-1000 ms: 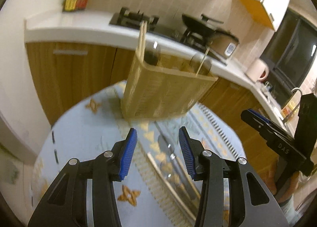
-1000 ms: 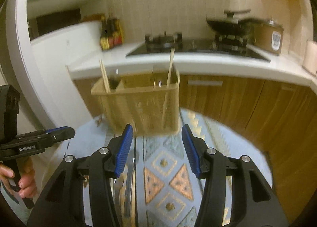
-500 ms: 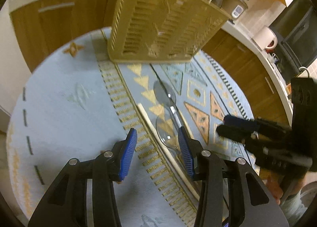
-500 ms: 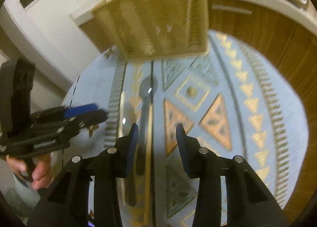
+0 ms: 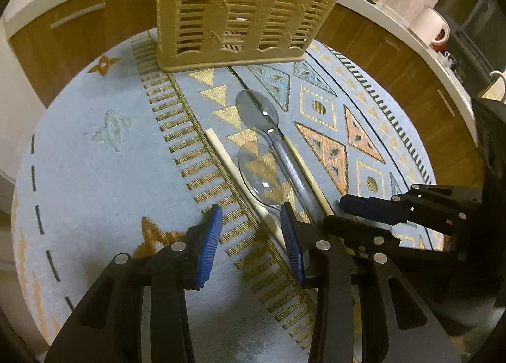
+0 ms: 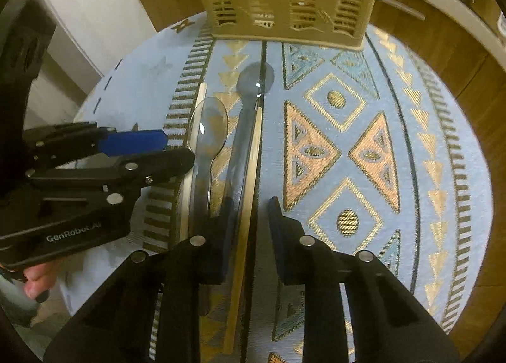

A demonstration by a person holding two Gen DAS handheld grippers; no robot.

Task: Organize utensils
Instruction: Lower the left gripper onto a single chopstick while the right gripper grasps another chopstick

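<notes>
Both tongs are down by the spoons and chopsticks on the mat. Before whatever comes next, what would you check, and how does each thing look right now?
1. Right tongs lined up over one piece: ok; the right chopstick runs between the closing jaws.
2. Right pads already pressing on it: cannot tell.
3. Left tongs lined up over one piece: ok, roughly; the left chopstick passes between the closing jaws, near one pad.
4. Neighbouring pieces clear of the jaws: not ok; the two clear spoons lie tight against the chopsticks.
5. Slotted basket upright on the mat: ok.
6. Free slot inside the basket: cannot tell.
</notes>
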